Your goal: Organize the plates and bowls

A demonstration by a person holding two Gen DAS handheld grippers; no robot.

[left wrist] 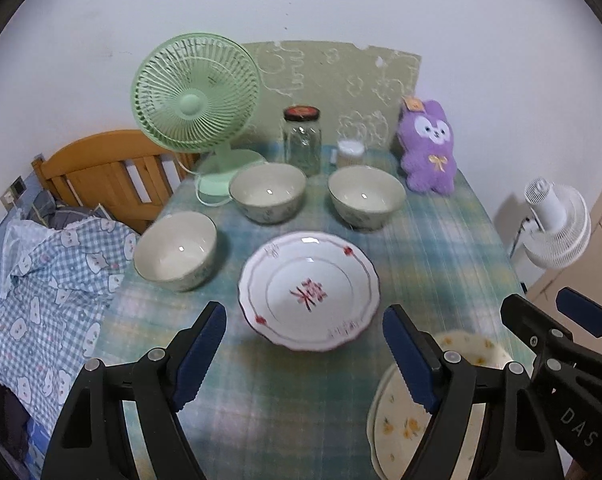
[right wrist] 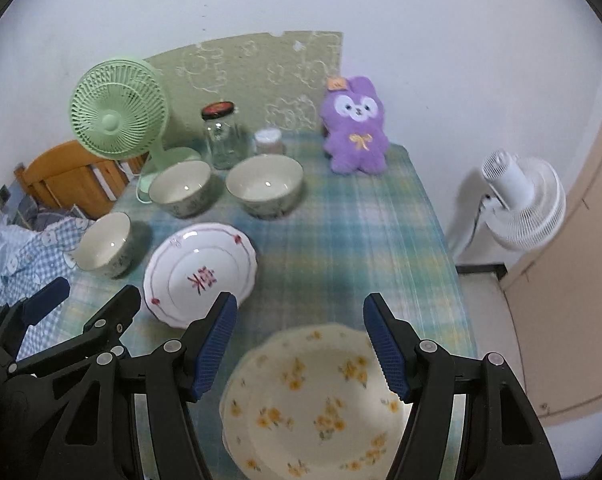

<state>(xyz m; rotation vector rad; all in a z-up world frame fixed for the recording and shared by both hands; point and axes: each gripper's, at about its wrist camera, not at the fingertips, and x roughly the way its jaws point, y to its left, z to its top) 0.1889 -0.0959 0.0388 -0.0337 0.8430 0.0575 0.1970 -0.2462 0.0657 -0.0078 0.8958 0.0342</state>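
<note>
A white plate with red marks (left wrist: 309, 294) (right wrist: 200, 272) lies mid-table. Three cream bowls stand behind it: one at the left (left wrist: 175, 251) (right wrist: 104, 244), one in the middle (left wrist: 267, 191) (right wrist: 179, 187), one at the right (left wrist: 366, 195) (right wrist: 264, 184). A stack of cream plates with yellow flowers (right wrist: 313, 404) (left wrist: 405, 420) lies at the near edge. My left gripper (left wrist: 304, 356) is open above the table, just in front of the red-marked plate. My right gripper (right wrist: 300, 344) is open above the flowered plates. Both are empty.
A green fan (left wrist: 195, 108), a glass jar (left wrist: 302, 140), a small white-lidded jar (left wrist: 350, 152) and a purple plush toy (left wrist: 427, 148) stand along the table's back. A wooden bed frame (left wrist: 101, 168) and bedding are at the left; a white floor fan (right wrist: 517, 200) at the right.
</note>
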